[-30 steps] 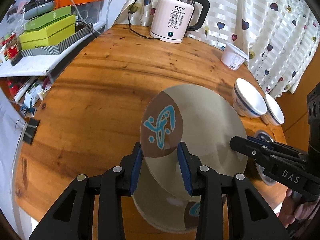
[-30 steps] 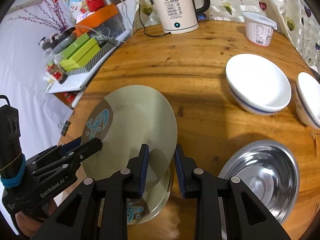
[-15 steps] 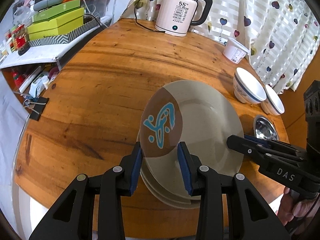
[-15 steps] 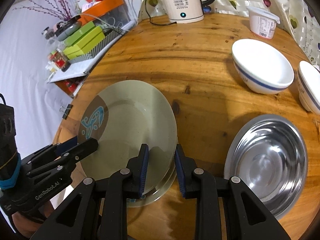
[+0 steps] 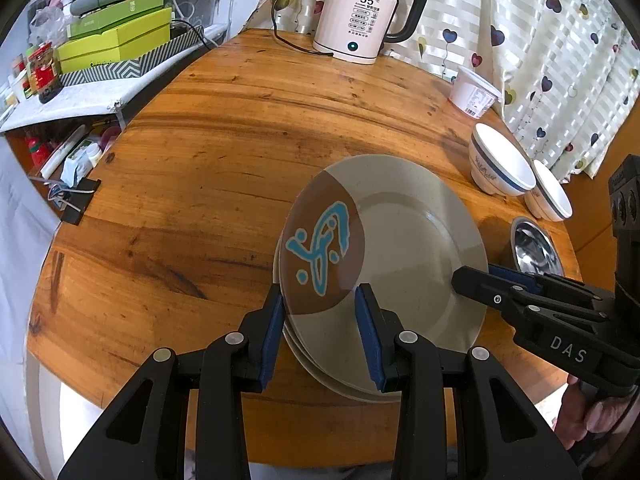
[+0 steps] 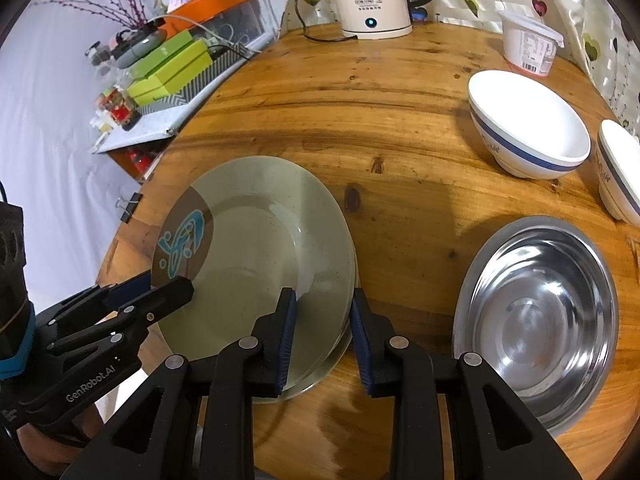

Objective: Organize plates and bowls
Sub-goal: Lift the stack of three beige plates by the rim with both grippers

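Note:
A beige plate [image 5: 416, 248] [image 6: 260, 248] with a brown patch and blue mark lies on top of another beige plate [image 5: 320, 368] [image 6: 320, 372] near the table's front edge. My left gripper [image 5: 320, 308] is shut on the top plate's rim at the brown patch; in the right wrist view it [image 6: 168, 294] comes in from the left. My right gripper [image 6: 324, 312] [image 5: 480, 278] grips the opposite rim. Two white bowls with a blue band [image 6: 528, 124] [image 6: 620, 168] and a steel bowl [image 6: 536, 320] stand to the right.
A cream electric kettle [image 5: 360, 16] with its cord and a white lidded tub [image 5: 472, 92] stand at the back of the round wooden table [image 5: 224, 128]. A black binder clip [image 5: 76, 204] grips the left edge. Green boxes [image 5: 116, 40] crowd a shelf beyond it.
The top plate, held tilted above the lower plate a second ago, has come down with both grippers and now sits nested on it.

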{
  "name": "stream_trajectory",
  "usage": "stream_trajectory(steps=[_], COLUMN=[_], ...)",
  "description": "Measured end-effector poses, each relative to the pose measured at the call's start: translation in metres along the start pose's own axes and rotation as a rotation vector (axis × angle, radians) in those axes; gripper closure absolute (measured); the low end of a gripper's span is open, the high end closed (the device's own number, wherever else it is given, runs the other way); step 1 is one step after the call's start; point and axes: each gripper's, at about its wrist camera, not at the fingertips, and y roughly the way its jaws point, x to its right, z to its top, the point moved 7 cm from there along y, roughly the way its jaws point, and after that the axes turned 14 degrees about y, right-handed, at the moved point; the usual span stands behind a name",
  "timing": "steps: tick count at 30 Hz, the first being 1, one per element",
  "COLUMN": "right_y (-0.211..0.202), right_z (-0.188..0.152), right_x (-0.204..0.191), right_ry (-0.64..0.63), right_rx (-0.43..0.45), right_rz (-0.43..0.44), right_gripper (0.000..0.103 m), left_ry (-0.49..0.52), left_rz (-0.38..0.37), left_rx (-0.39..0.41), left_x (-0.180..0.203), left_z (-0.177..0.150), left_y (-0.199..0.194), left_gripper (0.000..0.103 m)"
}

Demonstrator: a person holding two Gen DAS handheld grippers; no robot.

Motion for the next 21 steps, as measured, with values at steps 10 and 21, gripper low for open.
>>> stream_trajectory(steps=[10, 21], right_y=[0.0018, 0.0006], right_z=[-0.0009, 0.0005], right_x=[-0.0050, -0.0021], right_ry=[-0.036, -0.033], right_rx=[0.012, 0.009], right_rz=[-0.018, -0.006], right_gripper=[0.069, 0.069], left_ry=[0.003, -0.012], left_rz=[0.010, -0.003], left_rx=[0.002, 0.006], left_x=[0.0003, -0.0038], left_z=[-0.0004, -0.0010], left_y=[0.0008, -0.0006], left_gripper=[0.066, 0.066])
